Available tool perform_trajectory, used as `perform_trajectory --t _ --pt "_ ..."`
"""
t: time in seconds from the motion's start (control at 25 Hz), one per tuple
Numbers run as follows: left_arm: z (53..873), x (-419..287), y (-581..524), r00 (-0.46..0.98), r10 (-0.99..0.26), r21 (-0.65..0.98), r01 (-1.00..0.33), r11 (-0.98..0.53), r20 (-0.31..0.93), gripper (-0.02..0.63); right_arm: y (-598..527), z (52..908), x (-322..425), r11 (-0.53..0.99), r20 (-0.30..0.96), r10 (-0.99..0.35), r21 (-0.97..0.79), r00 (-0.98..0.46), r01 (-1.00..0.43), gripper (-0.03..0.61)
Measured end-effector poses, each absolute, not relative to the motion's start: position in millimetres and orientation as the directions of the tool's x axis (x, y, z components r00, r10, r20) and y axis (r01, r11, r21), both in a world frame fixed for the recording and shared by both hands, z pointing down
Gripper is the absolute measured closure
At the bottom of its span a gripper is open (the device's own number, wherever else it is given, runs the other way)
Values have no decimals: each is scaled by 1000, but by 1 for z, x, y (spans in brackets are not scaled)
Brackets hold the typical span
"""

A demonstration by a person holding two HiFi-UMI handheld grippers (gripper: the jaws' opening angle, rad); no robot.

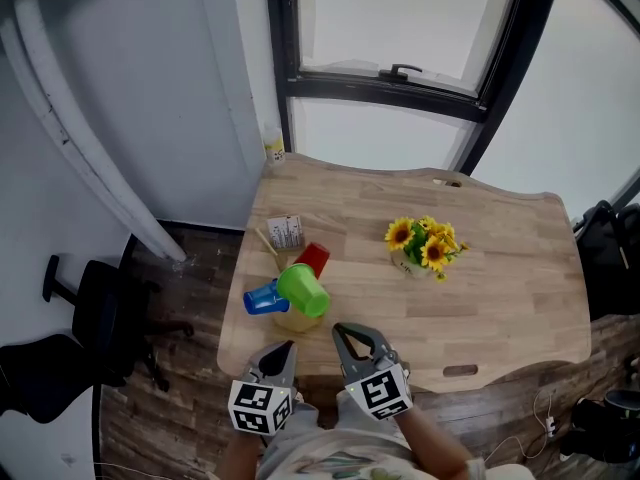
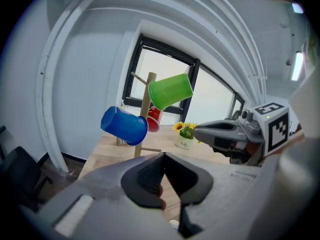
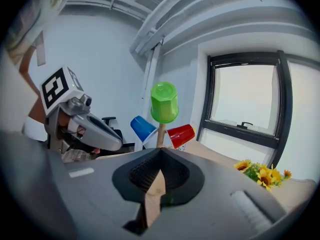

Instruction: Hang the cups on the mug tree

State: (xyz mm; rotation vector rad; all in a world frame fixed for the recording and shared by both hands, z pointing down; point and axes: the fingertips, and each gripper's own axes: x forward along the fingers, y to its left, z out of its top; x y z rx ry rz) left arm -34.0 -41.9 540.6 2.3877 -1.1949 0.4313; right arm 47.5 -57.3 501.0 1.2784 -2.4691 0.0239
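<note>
**Left claw** [image 1: 283,352]: pressed together, with nothing between the jaws. It hovers at the near edge of the surface [image 1: 500,258], just beside your other claw.

**Right claw** [image 1: 352,334]: also pressed together and empty, with its tips just over the same edge.

**Mug tree** [image 3: 160,131]: upright on the surface, ahead of both claws and a little to the left claw's side.

**Green cup** [image 1: 303,290]: hung at the top of the tree with its mouth tipped downward. It is the cup nearest your claws and sits above their line.

**Blue cup** [image 1: 262,299]: hung on a lower peg, ahead and to the left of the left claw, jutting out sideways.

**Red cup** [image 1: 312,258]: hung on the far side of the trunk, the cup farthest from either claw.

**Sunflower pot** [image 1: 420,246]: ahead and to the right of the right claw, well apart from the tree.

**Small box** [image 1: 286,232]: beyond the tree, on its far side from you.

**Status, as judged:** no loose cup shows on the surface, so the hanging looks complete and what remains is to get clear.

**Handling note:**
- Draw both claws straight back toward yourself and keep them low.
- Don't swing the left claw sideways, because the blue cup overhangs on that side and a knock could lift it off.
- How deep each cup sits on its peg can't be told from here, so check the tree before you call it done.
</note>
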Motion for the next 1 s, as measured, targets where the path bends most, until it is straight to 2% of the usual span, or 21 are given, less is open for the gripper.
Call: perform_trajectory --t 1.0 --pt "528 -8 -47 640 -640 250 -762 -597 425 611 -50 497 53 573 327 -795 124 -512 -810 578"
